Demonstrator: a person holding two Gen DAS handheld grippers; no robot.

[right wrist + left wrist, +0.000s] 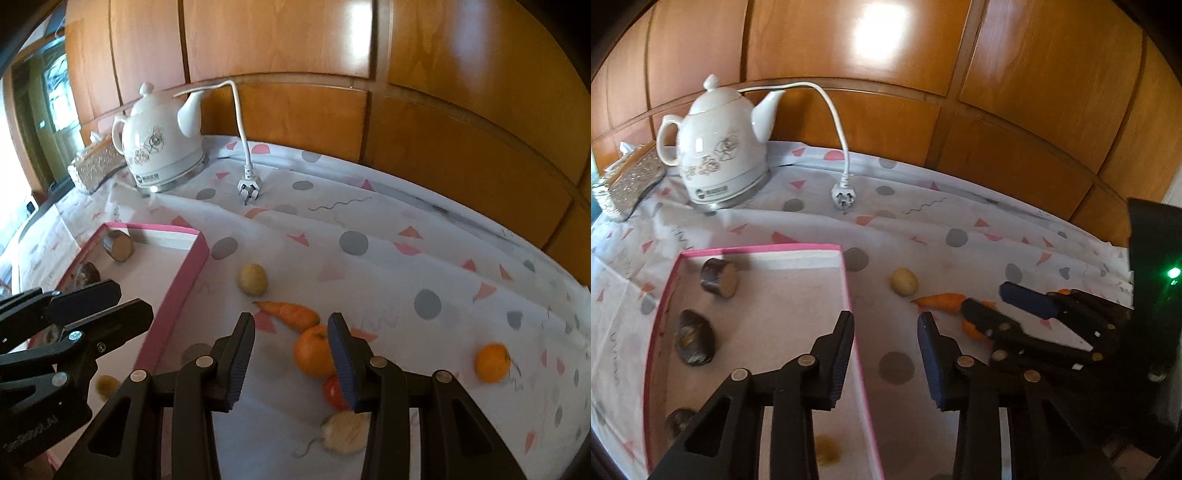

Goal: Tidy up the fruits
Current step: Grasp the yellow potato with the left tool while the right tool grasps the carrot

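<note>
Two oranges on the patterned tablecloth (388, 266): near orange (312, 354) sits just ahead of the right gripper (291, 362), its right edge hidden behind that gripper's blue-padded right finger; far orange (493, 362) lies well apart to the right. Carrot (291, 314) touches the near orange at its top, tip pointing left toward the potato (253, 279). Red fruit (334, 392), mostly hidden behind the same finger, sits just below the near orange; pale round item (345, 432) below that, blurred.

Pink-rimmed box (846, 288) lies left of the loose produce. Inside: cut dark piece (719, 282) near the back wall, dark oval item (694, 342) below it, another dark lump (677, 421) lower still, and a yellowish blur (827, 448) near the bottom edge.

Left gripper (886, 362) hangs over the box's right wall, one finger inside the rim line, one outside; jaws apart, nothing between them. Right gripper jaws also spread, pinching nothing.

Behind: white kettle (722, 147) on its base, cord looping to a loose plug (844, 194) on the cloth, sparkly tissue box (631, 181) left of the kettle, wood panelling (886, 55) at the back.
</note>
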